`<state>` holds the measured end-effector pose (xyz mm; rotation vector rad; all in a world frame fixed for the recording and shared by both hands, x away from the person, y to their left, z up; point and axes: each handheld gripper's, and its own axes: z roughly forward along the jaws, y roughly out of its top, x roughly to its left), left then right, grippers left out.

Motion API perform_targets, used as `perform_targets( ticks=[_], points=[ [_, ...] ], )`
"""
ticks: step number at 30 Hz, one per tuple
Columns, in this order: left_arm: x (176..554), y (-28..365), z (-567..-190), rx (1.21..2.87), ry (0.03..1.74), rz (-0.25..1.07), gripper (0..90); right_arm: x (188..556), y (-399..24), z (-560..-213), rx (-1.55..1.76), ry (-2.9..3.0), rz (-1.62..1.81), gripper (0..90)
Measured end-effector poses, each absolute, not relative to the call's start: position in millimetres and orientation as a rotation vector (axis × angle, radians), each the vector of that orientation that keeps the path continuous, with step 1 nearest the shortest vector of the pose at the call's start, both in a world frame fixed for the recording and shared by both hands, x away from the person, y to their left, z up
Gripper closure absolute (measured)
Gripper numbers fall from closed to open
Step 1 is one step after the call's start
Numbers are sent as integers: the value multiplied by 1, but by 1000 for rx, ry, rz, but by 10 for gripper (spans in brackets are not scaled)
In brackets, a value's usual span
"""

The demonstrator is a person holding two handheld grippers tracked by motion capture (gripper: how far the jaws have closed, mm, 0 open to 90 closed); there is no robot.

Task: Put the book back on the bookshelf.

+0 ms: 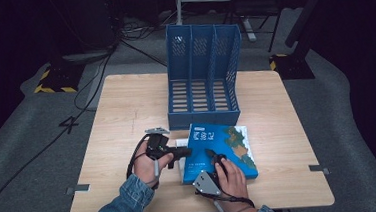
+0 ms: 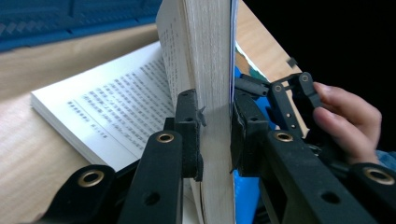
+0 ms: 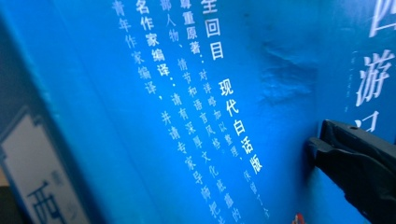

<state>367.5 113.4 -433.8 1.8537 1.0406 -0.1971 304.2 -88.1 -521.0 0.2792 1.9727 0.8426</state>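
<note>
A thick book with a blue cover (image 1: 228, 143) lies on the wooden table (image 1: 126, 105) in front of a blue file rack (image 1: 201, 80). My left gripper (image 1: 181, 152) comes at the book's left edge. In the left gripper view it (image 2: 215, 116) is shut on the cover and a thick block of pages (image 2: 210, 46), which stand lifted off the printed page below (image 2: 112, 107). My right gripper (image 1: 212, 157) rests on top of the cover near its front left. One black finger (image 3: 359, 154) touches the cover (image 3: 187, 93) by the white lettering; its other finger is hidden.
The file rack has three upright compartments, open toward me, and stands just behind the book. Bare table lies left and right of the book. Cables run over the grey floor to the left of the table.
</note>
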Motion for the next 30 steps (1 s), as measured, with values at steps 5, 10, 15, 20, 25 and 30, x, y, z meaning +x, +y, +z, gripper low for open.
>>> perform_targets(
  ticks=[5, 10, 15, 20, 25, 30],
  points=[
    [370, 111, -439, 1824, 1063, -122, 746, 316, -89, -519, 298, 2003, 851, 2],
    [371, 113, -447, 1860, 1084, -79, 705, 327, -91, -516, 336, 2064, 872, 18],
    [370, 112, -449, 1868, 1058, -126, 709, 344, -100, -514, 354, 2125, 908, 98],
    [373, 112, -452, 1870, 1071, -120, 690, 348, -100, -513, 375, 2160, 918, 137],
    [374, 115, -456, 1870, 1052, -141, 641, 345, -96, -511, 290, 2167, 860, 292],
    [371, 128, -450, 1818, 991, -76, 595, 337, -90, -506, 120, 2139, 714, 487]
  ],
)
